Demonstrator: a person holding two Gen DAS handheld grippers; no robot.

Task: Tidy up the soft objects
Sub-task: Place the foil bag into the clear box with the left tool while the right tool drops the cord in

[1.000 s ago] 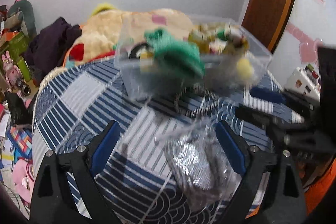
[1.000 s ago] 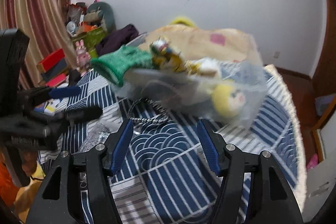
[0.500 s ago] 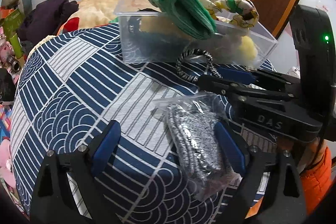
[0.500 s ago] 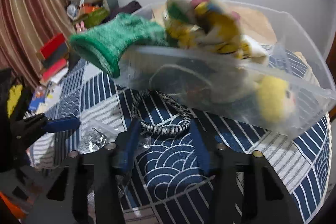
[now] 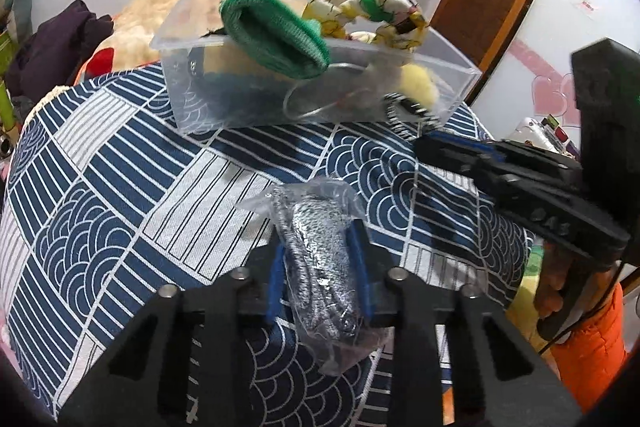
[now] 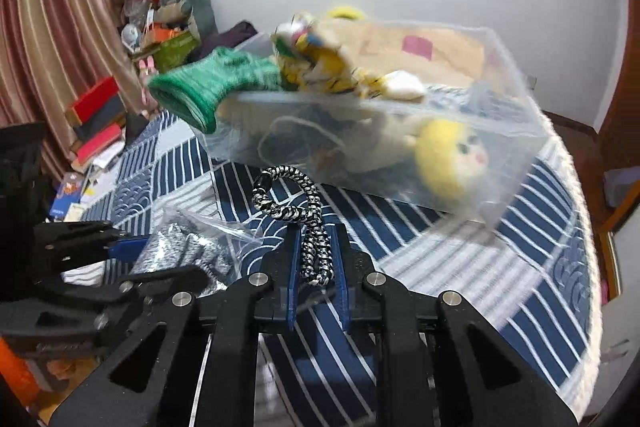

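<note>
Two grasps are held at once. The left gripper (image 5: 318,269) is closed down on the bagged silver-grey knit item (image 5: 320,259), whose clear wrapper bulges out above and below the blue pads; the bundle lies on the patterned cloth of the bench (image 5: 132,163), well short of the clear plastic bin (image 5: 208,107). The right gripper (image 6: 318,263) is pinched onto the black-and-white braided cord (image 6: 304,211), whose loose end curls up in front of the bin. The bin is already crowded: a green knit sleeve (image 5: 276,31) and a yellow printed scrunchie (image 5: 372,11) ride over its rim. Each piece is best lifted clear of that rim before release, and the slippery wrapper should be gripped firmly.
</note>
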